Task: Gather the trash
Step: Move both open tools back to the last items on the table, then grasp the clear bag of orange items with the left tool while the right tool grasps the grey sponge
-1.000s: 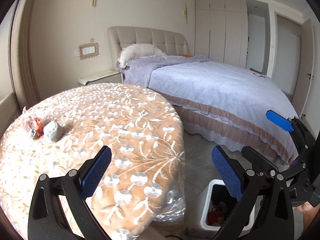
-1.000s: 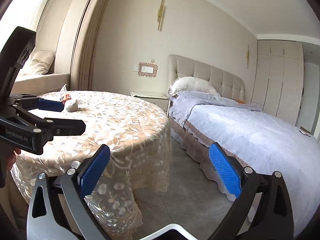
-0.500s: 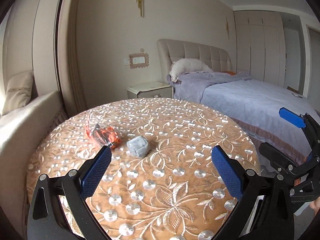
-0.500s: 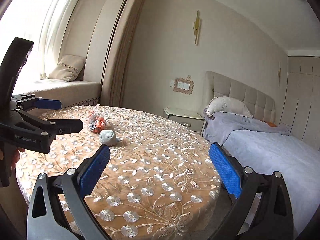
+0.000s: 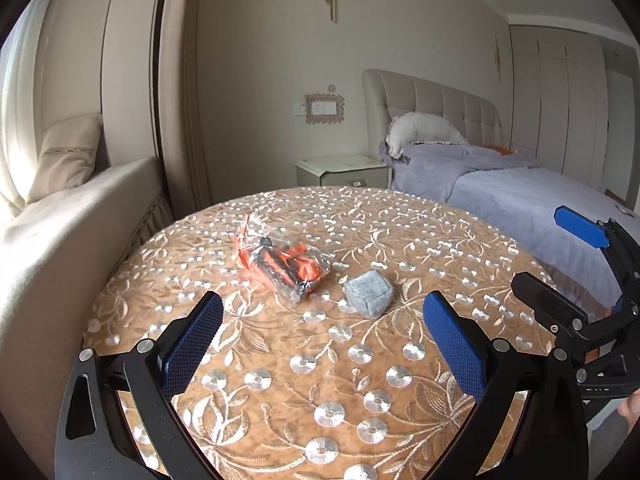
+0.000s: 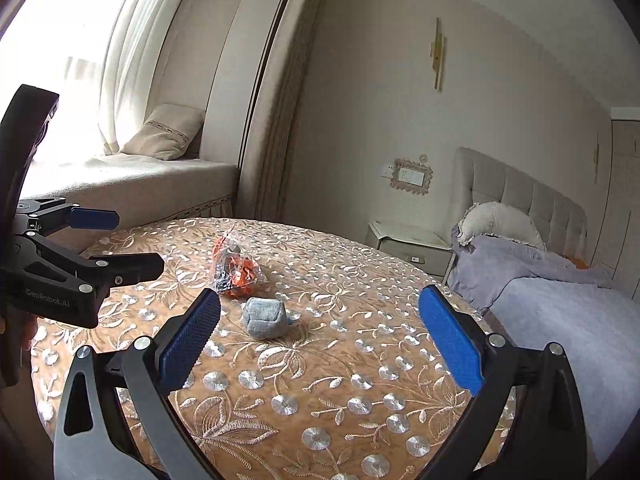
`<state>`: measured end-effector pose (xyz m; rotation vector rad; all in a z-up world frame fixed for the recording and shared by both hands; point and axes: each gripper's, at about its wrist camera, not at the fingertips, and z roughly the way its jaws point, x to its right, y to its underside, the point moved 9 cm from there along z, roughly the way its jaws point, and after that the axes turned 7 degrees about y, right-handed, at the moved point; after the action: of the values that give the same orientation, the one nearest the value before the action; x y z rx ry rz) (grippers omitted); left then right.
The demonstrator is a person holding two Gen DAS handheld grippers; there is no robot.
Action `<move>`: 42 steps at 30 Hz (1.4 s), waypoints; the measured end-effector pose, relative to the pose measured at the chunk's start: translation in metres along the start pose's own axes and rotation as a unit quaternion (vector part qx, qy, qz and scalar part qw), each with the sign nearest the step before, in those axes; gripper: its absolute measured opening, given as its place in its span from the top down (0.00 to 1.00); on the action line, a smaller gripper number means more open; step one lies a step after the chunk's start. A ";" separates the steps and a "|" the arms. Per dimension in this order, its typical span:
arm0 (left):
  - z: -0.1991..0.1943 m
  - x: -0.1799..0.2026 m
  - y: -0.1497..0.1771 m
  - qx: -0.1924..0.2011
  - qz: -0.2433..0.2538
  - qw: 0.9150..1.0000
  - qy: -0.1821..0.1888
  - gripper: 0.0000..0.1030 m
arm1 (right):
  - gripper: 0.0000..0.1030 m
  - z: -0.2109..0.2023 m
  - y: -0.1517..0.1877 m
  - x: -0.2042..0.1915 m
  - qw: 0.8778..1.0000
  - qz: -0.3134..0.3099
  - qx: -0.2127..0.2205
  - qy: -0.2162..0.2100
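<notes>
An orange snack wrapper in clear plastic (image 5: 280, 265) and a crumpled grey wad (image 5: 368, 294) lie side by side on the round table with its embroidered orange cloth (image 5: 320, 380). My left gripper (image 5: 322, 344) hovers open over the table's near half, short of both items, nothing between its fingers. In the right wrist view the wrapper (image 6: 236, 270) and the grey wad (image 6: 266, 318) sit just beyond my open right gripper (image 6: 320, 342). The left gripper (image 6: 116, 240) shows at that view's left edge, and the right gripper (image 5: 560, 256) at the left wrist view's right edge.
A cushioned window seat (image 5: 60, 232) with a pillow (image 5: 68, 156) runs along the table's left. Behind stands a bedside cabinet (image 5: 344, 170), and a bed with lilac covers (image 5: 520, 196) fills the right. A hand (image 6: 16, 332) grips the left tool.
Both views have swung left from the bed and the floor bin onto the table top. The wrapper and grey wad now lie centred and closer. Both grippers stay open.
</notes>
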<state>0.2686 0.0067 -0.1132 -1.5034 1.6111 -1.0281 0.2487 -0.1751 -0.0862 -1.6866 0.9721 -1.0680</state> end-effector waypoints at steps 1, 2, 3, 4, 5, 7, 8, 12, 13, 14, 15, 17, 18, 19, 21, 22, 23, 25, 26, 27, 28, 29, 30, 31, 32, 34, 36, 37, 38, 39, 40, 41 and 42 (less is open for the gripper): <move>0.004 -0.004 0.000 -0.003 0.000 1.000 -0.001 0.05 | 0.04 0.006 -0.001 -0.005 1.000 -0.003 -0.002 -0.004; 0.008 -0.008 0.000 -0.007 0.000 1.000 -0.002 0.05 | 0.04 0.011 -0.003 -0.008 1.000 -0.006 -0.004 -0.009; 0.012 -0.011 0.000 -0.011 0.001 1.000 -0.003 0.05 | 0.04 0.017 -0.004 -0.012 1.000 -0.009 -0.005 -0.012; 0.018 -0.015 0.000 -0.014 0.002 1.000 -0.004 0.05 | 0.04 0.024 -0.005 -0.017 1.000 -0.013 -0.007 -0.015; 0.023 -0.019 0.000 -0.018 0.000 1.000 -0.005 0.05 | 0.04 0.031 -0.006 -0.021 1.000 -0.015 -0.010 -0.019; 0.035 -0.027 -0.001 -0.024 -0.004 1.000 -0.004 0.05 | 0.04 0.044 -0.005 -0.027 0.999 -0.019 -0.019 -0.027; 0.041 -0.031 -0.001 -0.028 -0.007 1.000 -0.006 0.05 | 0.04 0.052 -0.006 -0.030 0.999 -0.020 -0.022 -0.029; 0.072 -0.049 -0.002 -0.050 -0.022 0.998 -0.011 0.05 | 0.04 0.081 -0.005 -0.041 0.998 -0.031 -0.043 -0.036; 0.080 -0.053 -0.001 -0.058 -0.028 0.998 -0.012 0.05 | 0.04 0.088 -0.004 -0.045 0.997 -0.034 -0.050 -0.037; 0.089 -0.057 0.000 -0.066 -0.035 0.997 -0.012 0.05 | 0.04 0.094 -0.004 -0.047 0.997 -0.038 -0.056 -0.040; 0.098 -0.060 0.001 -0.074 -0.039 0.996 -0.008 0.05 | 0.04 0.100 -0.004 -0.050 0.996 -0.041 -0.060 -0.043; 0.114 -0.064 0.000 -0.086 -0.045 0.995 -0.009 0.04 | 0.04 0.111 -0.004 -0.053 0.996 -0.050 -0.067 -0.044; 0.120 -0.065 0.000 -0.091 -0.047 0.995 -0.008 0.04 | 0.04 0.116 -0.002 -0.052 0.996 -0.055 -0.066 -0.035; 0.127 -0.066 0.000 -0.099 -0.049 0.994 -0.004 0.04 | 0.04 0.120 -0.002 -0.052 0.996 -0.059 -0.066 -0.030; 0.141 -0.066 0.001 -0.115 -0.050 0.992 0.004 0.05 | 0.04 0.131 0.001 -0.048 0.995 -0.058 -0.078 -0.026; 0.148 -0.067 0.002 -0.120 -0.051 0.991 0.008 0.05 | 0.04 0.135 0.004 -0.045 0.995 -0.054 -0.084 -0.026; 0.155 -0.067 0.004 -0.127 -0.050 0.991 0.006 0.05 | 0.04 0.139 0.007 -0.043 0.994 -0.048 -0.090 -0.028; 0.171 -0.067 0.011 -0.152 -0.049 0.987 0.009 0.05 | 0.04 0.145 0.012 -0.041 0.993 -0.034 -0.105 -0.036; 0.178 -0.066 0.016 -0.163 -0.048 0.985 0.012 0.05 | 0.04 0.148 0.013 -0.040 0.993 -0.030 -0.108 -0.037; 0.186 -0.065 0.020 -0.175 -0.047 0.983 0.010 0.05 | 0.04 0.150 0.014 -0.039 0.993 -0.031 -0.109 -0.036; 0.193 -0.067 0.025 -0.190 -0.047 0.981 0.005 0.04 | 0.04 0.151 0.015 -0.038 0.993 -0.033 -0.109 -0.035; 0.198 -0.067 0.029 -0.204 -0.052 0.978 0.010 0.04 | 0.04 0.152 0.015 -0.038 0.993 -0.036 -0.109 -0.033; 0.201 -0.066 0.030 -0.205 -0.063 0.976 0.027 0.05 | 0.04 0.153 0.016 -0.038 0.993 -0.038 -0.110 -0.031; 0.203 -0.064 0.029 -0.204 -0.070 0.975 0.043 0.25 | 0.04 0.155 0.017 -0.038 0.992 -0.040 -0.112 -0.032; 0.204 -0.065 0.029 -0.205 -0.067 0.976 0.042 0.37 | 0.04 0.155 0.019 -0.039 0.992 -0.041 -0.113 -0.034; 0.203 -0.065 0.025 -0.196 -0.054 0.979 0.034 0.62 | 0.04 0.156 0.020 -0.041 0.992 -0.045 -0.117 -0.034; 0.199 -0.065 0.021 -0.183 -0.052 0.981 0.033 0.72 | 0.04 0.158 0.022 -0.042 0.991 -0.047 -0.123 -0.036; 0.194 -0.066 0.018 -0.170 -0.049 0.984 0.027 0.72 | 0.04 0.158 0.022 -0.043 0.990 -0.047 -0.125 -0.039; 0.187 -0.067 0.013 -0.159 -0.044 0.986 0.018 0.72 | 0.04 0.159 0.023 -0.043 0.990 -0.048 -0.129 -0.039; 0.182 -0.067 0.010 -0.151 -0.040 0.988 0.014 0.72 | 0.04 0.160 0.025 -0.043 0.989 -0.049 -0.134 -0.039; 0.176 -0.067 0.007 -0.145 -0.038 0.989 0.014 0.72 | 0.04 0.162 0.026 -0.043 0.988 -0.050 -0.140 -0.040; 0.172 -0.066 0.005 -0.141 -0.037 0.989 0.015 0.72 | 0.04 0.163 0.026 -0.044 0.988 -0.050 -0.143 -0.042; 0.169 -0.066 0.003 -0.138 -0.036 0.990 0.014 0.72 | 0.04 0.164 0.027 -0.045 0.987 -0.050 -0.146 -0.043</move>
<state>0.4231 0.0570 -0.1928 -1.7467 1.7883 -0.8950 0.3834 -0.0978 -0.1611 -2.0215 1.0355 -0.9418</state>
